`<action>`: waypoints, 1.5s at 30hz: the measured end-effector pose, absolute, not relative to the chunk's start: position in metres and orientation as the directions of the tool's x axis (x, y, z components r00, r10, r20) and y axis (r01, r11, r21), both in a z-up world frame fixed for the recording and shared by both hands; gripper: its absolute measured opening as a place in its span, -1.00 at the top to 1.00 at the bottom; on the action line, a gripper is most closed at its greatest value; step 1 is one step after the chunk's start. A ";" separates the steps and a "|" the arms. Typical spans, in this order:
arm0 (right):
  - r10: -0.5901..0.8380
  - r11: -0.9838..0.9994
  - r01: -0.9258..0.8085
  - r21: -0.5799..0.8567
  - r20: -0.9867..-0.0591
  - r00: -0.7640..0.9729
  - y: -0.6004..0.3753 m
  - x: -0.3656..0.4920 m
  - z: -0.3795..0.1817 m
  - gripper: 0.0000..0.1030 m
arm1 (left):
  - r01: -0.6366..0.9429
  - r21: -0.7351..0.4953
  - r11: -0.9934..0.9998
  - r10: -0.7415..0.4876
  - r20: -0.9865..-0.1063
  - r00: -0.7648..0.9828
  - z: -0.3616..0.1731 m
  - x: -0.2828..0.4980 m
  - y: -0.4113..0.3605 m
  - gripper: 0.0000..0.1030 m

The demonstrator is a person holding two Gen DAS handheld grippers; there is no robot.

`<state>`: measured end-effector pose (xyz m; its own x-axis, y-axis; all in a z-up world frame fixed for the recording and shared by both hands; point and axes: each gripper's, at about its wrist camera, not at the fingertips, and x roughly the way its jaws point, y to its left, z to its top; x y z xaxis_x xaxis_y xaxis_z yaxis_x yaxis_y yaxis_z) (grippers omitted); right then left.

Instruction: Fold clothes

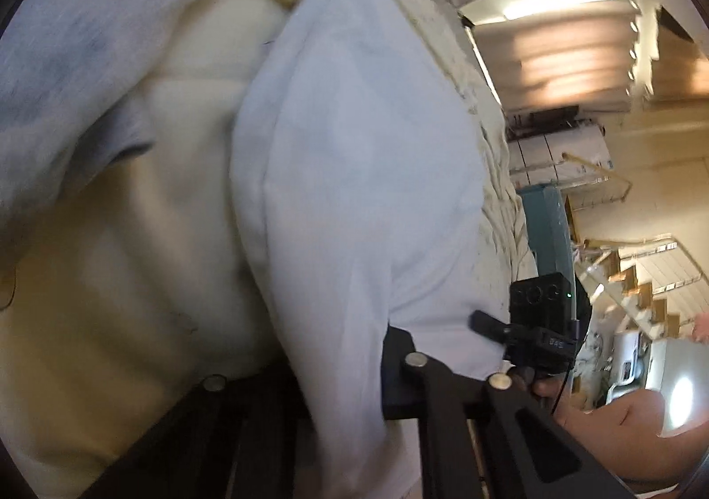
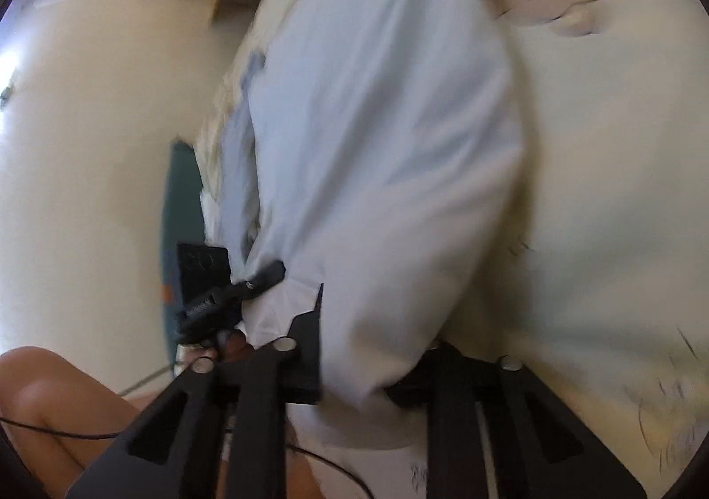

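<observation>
Garment (image 1: 354,144) edge pinched by left gripper (image 1: 345,383), right gripper (image 2: 354,366); cream bedding (image 2: 598,189) alongside.

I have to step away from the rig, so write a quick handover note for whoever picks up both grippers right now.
Left gripper: shut on the white garment, cloth pinched between its fingers.
Right gripper: shut on the same garment's edge, close beside the left one.
The garment hangs bunched over the cream bedding, both held points close together.
Done: both grips taken. No tidy fold visible yet.
Left: probably spread it flat on the bedding, then fold.
</observation>
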<state>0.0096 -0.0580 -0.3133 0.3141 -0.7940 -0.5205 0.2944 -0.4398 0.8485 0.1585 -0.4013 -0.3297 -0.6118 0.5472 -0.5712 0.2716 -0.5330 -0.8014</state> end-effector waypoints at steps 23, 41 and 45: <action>-0.933 -0.305 0.598 0.741 -0.358 -0.031 -0.199 -0.093 0.007 0.66 | 0.059 -0.728 -0.683 0.400 -0.440 -0.804 -0.013 0.024 -0.528 0.85; -0.902 -0.096 0.595 0.798 -0.322 0.287 -0.445 -0.046 -0.017 0.66 | 0.320 -0.415 -0.852 0.053 -0.677 -0.734 0.015 0.095 -0.717 0.83; -0.819 -0.109 0.529 0.842 -0.377 0.433 -0.459 0.007 -0.094 0.66 | 0.407 -0.414 -0.814 0.039 -0.739 -0.673 -0.050 0.167 -0.723 0.83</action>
